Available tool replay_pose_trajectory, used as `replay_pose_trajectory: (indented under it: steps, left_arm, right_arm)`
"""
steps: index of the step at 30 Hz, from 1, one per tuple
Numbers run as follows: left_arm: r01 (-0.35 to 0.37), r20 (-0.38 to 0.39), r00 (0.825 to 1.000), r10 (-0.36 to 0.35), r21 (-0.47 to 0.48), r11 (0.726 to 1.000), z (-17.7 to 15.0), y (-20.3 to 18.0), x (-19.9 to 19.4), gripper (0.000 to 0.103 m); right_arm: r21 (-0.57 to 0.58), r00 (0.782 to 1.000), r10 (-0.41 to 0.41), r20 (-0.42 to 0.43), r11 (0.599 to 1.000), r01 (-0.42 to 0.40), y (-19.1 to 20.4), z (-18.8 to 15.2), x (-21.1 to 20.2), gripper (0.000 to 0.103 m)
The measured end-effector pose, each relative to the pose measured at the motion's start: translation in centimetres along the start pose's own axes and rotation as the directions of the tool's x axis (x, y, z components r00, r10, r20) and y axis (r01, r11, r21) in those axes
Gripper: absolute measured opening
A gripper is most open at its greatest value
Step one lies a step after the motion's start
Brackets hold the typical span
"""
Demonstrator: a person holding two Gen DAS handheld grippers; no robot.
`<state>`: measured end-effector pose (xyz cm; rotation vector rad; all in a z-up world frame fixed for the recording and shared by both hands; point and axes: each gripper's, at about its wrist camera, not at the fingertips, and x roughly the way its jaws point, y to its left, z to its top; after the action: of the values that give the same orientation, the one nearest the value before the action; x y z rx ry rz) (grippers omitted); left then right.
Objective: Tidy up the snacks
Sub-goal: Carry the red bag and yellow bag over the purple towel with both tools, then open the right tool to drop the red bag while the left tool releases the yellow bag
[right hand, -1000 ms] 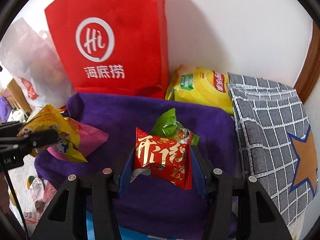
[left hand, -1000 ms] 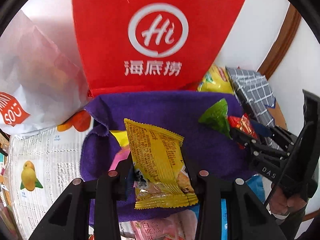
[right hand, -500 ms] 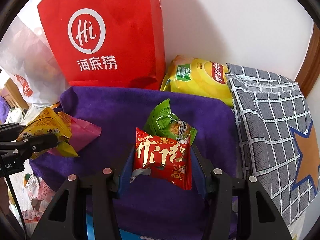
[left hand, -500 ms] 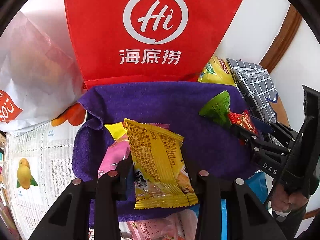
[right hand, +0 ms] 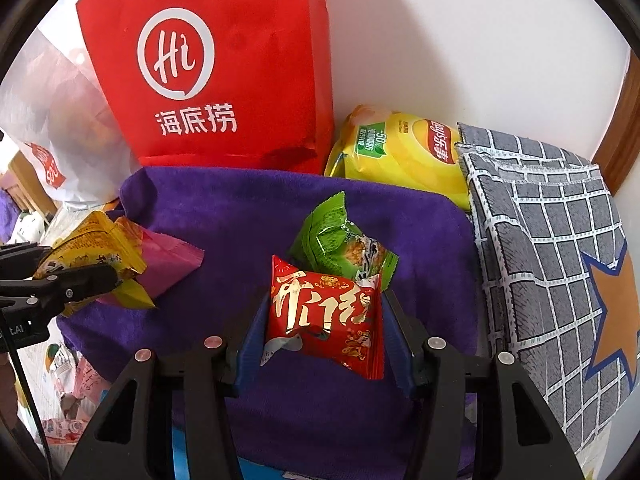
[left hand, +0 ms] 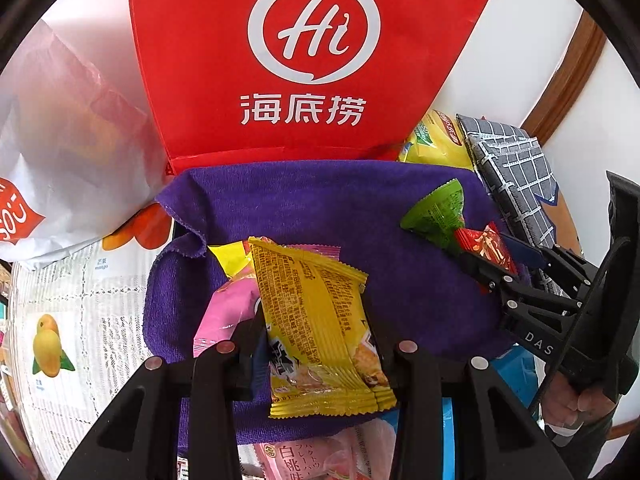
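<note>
Left tongs (left hand: 316,344) pinch a yellow snack packet (left hand: 320,320) at lower centre; right tongs (right hand: 324,332) clamp a red snack packet (right hand: 326,316), both over the purple towel (right hand: 248,216).

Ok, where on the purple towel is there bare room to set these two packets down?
Bare purple towel runs along the back, below the red bag, and in the middle between the pink packet and green packet. Crowded: the left edge and around the green packet.
</note>
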<state>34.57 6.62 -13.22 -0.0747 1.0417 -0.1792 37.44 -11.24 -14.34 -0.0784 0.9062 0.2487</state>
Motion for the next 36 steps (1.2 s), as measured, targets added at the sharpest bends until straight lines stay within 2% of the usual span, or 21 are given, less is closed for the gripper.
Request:
replay_pose_trajectory:
  steps: [14, 21, 24, 33, 36]
  left_arm:
    - [0.001, 0.004, 1.000, -0.001, -0.004, 1.000, 0.1, 0.1, 0.1, 0.037]
    - [0.002, 0.006, 1.000, -0.002, 0.001, 1.000, 0.0, 0.0, 0.0, 0.037]
    - [0.004, 0.007, 1.000, -0.004, -0.002, 1.000, 0.0, 0.0, 0.1, 0.037]
    - [0.009, 0.001, 1.000, -0.009, -0.011, 1.000, 0.0, -0.1, 0.1, 0.037]
    - [0.030, -0.007, 1.000, -0.030, -0.013, 0.999, 0.1, -0.1, 0.0, 0.037]
  right_arm:
    - [-0.013, 1.000, -0.008, -0.003, 1.000, 0.008, 0.1, 0.0, 0.2, 0.055]
    - [-0.018, 1.000, 0.010, 0.004, 1.000, -0.010, 0.7, 0.0, -0.2, 0.061]
    - [-0.024, 1.000, 0.019, 0.019, 1.000, -0.018, 0.7, 0.1, -0.6, 0.069]
    - [0.018, 0.998, 0.013, 0.067, 1.000, -0.014, -0.1, 0.7, -2.6, 0.069]
    - [0.029, 0.998, 0.005, 0.067, 1.000, -0.007, -0.3, 0.6, -3.0, 0.070]
